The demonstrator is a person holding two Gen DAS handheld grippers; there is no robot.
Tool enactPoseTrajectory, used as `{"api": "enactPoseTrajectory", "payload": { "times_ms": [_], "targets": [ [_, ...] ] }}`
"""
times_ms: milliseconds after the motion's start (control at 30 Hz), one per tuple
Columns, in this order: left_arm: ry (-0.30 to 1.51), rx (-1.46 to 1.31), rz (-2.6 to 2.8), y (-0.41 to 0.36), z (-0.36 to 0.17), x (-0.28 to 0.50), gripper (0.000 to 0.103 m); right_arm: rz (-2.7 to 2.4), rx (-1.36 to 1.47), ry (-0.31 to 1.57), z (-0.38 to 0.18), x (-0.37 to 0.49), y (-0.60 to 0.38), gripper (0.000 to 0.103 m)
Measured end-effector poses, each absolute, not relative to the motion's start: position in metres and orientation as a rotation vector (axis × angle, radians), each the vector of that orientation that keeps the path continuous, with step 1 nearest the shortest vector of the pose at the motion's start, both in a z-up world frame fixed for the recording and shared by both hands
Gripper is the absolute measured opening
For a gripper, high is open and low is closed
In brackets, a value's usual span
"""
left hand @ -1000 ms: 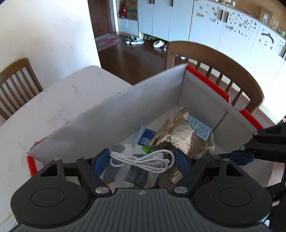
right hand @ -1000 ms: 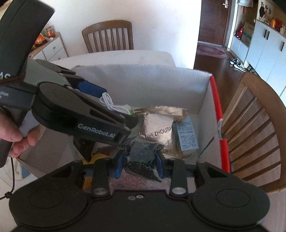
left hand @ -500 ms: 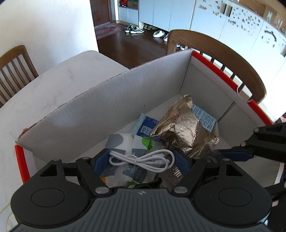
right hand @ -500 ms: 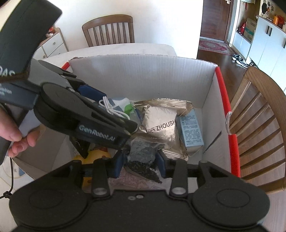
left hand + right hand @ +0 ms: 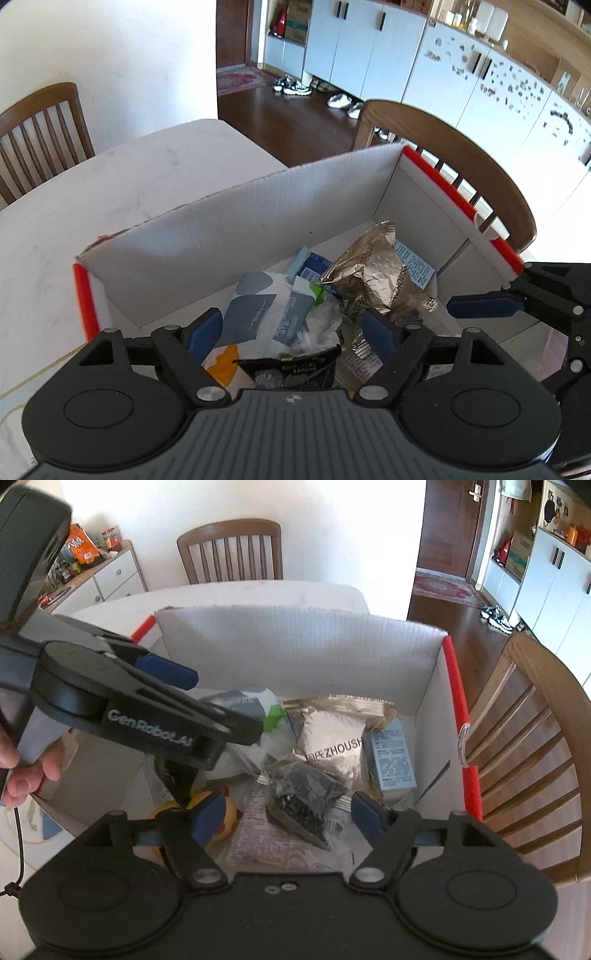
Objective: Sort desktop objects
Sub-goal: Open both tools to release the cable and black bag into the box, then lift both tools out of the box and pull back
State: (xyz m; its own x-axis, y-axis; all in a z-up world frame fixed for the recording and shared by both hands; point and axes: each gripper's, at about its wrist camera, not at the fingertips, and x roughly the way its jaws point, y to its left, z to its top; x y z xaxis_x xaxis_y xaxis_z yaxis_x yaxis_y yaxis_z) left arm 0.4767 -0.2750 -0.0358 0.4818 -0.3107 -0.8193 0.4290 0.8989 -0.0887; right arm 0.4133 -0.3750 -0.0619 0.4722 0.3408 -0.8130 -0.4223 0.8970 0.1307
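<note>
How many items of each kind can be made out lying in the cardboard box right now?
Foil snack bag: 1
Clear packet of dark bits: 1
Light blue carton: 1
Grey-white pouch: 1
Yellow rubber duck: 1
Pink printed packet: 1
Total: 6; others are too hidden to count.

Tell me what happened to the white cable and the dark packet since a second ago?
The left gripper let go of the white cable, which is now out of sight. The right gripper is opening and has released the dark packet, which now lies in the box. The gold bag and blue carton stayed put.
</note>
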Motion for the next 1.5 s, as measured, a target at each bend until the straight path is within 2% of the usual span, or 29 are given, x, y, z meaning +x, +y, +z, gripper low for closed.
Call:
{"api": "enactPoseTrajectory", "payload": {
  "times_ms": [300,467,933,1500],
  "targets": [
    [0.915,0.089,-0.437,-0.256,-0.018,0.454,0.088,0.470,-0.036,0.926,-0.042,0.409,-0.376,0.087],
    [0.868,0.042,-0.437,-0.241,-0.007,0.441,0.099,0.469,-0.038,0.906,-0.033,0.402,-0.370,0.089],
    [0.719,0.012,-0.406,-0.186,0.017,0.392,0.101,0.425,-0.010,0.805,-0.013,0.371,-0.339,0.097],
    [0.629,0.035,-0.376,-0.134,0.032,0.335,0.101,0.347,-0.020,0.726,-0.003,0.321,-0.307,0.098]
  ]
}}
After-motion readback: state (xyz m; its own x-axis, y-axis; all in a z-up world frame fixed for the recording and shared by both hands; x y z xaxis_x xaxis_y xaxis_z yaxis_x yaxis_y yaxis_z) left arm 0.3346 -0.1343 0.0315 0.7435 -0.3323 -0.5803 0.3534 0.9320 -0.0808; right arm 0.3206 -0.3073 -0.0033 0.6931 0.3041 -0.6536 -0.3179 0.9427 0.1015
